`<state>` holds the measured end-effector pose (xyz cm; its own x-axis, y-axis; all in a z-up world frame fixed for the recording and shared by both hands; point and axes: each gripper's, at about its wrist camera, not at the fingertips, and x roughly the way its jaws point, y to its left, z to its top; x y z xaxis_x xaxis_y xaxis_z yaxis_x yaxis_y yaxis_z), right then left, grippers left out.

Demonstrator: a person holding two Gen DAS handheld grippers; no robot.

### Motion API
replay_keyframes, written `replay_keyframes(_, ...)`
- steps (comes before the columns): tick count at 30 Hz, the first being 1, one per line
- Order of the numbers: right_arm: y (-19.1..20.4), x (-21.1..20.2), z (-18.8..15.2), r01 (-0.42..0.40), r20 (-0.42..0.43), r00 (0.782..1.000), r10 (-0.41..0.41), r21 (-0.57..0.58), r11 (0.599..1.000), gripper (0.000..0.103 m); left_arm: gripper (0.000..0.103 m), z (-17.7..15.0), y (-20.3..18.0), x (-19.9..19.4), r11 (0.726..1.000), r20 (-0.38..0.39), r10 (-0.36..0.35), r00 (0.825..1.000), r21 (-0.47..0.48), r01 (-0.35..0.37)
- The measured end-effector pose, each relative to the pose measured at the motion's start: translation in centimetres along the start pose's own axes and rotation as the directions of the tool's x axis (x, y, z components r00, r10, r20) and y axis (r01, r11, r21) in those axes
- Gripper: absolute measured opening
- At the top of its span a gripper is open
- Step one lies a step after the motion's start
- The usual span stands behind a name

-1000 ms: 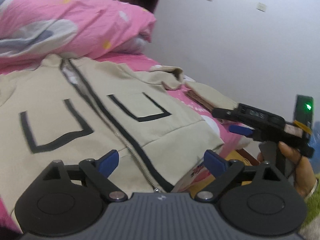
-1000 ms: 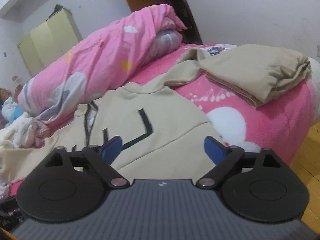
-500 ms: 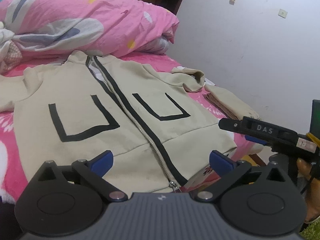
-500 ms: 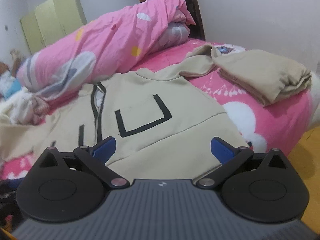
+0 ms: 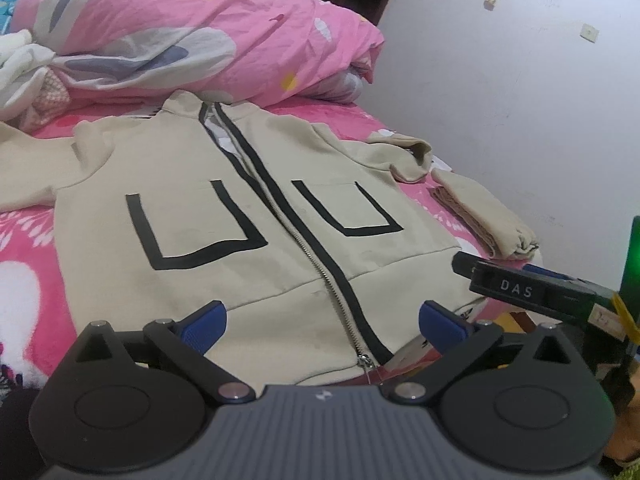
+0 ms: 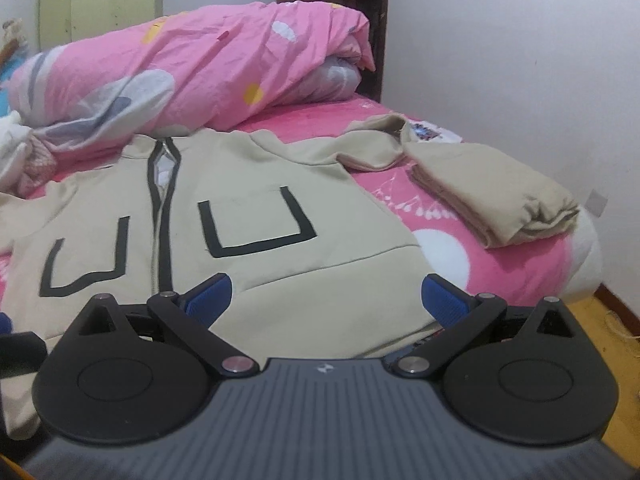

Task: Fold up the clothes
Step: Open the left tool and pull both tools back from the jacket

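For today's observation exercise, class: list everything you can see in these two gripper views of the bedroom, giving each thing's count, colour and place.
Beige zip-up jacket with black U-shaped pocket outlines: one, beige and black, spread flat, front up, on the bed.
Folded beige garment: one, beige, on the bed, to the jacket's right near the wall.
Pink fleece bed sheet with white pattern: one, pink, under the clothes.
Rolled pink duvet with grey and yellow patches: one, beyond the jacket's collar.
Pale yellow-green wardrobe: one, far left.
White wall: right side.
Wooden floor: brown, right of the bed.
Left gripper: one, black with blue fingers, open over the jacket's hem.
Right gripper: one, black with blue fingers, open over the hem.
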<state>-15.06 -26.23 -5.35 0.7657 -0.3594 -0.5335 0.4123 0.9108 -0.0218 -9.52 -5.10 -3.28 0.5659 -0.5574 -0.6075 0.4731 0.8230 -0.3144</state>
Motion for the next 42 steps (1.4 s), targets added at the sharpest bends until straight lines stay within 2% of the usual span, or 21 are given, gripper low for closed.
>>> replay_keyframes(7,0.9,0.0,0.2,0.059,-0.004,0.998,-0.059,-0.072,0.996,0.102,0.103,0.7,0.7,0.4,0.998,-0.010,0.061,0.998,-0.035,-0.061)
replay_keyframes(12,1.0,0.1,0.4,0.033,-0.017,0.999,-0.034,-0.042,0.999,0.102,0.103,1.1,1.7,1.2,0.987,-0.058,0.144,0.988,-0.061,-0.148)
replay_keyframes(19,0.8,0.6,0.2,0.012,-0.039,0.999,-0.014,-0.034,0.999,0.102,0.103,1.3,2.8,2.3,0.979,-0.105,0.174,0.979,-0.092,-0.184)
replay_keyframes(24,0.8,1.1,0.2,-0.024,-0.059,0.998,0.022,-0.032,0.999,0.102,0.103,1.5,2.7,2.8,0.977,-0.118,0.185,0.976,-0.085,-0.196)
replay_keyframes(32,0.7,1.9,0.4,-0.129,-0.084,0.988,0.128,-0.014,0.992,0.102,0.103,1.7,2.9,3.0,0.973,-0.120,0.209,0.970,-0.074,-0.219)
replay_keyframes(36,1.3,2.3,0.5,-0.135,-0.078,0.988,0.131,-0.045,0.990,0.102,0.103,1.8,2.9,3.2,0.970,-0.118,0.228,0.967,-0.060,-0.236)
replay_keyframes(42,1.7,3.1,0.8,-0.189,-0.062,0.981,0.186,-0.058,0.980,0.102,0.103,2.0,3.2,4.1,0.965,-0.125,0.250,0.960,-0.045,-0.257)
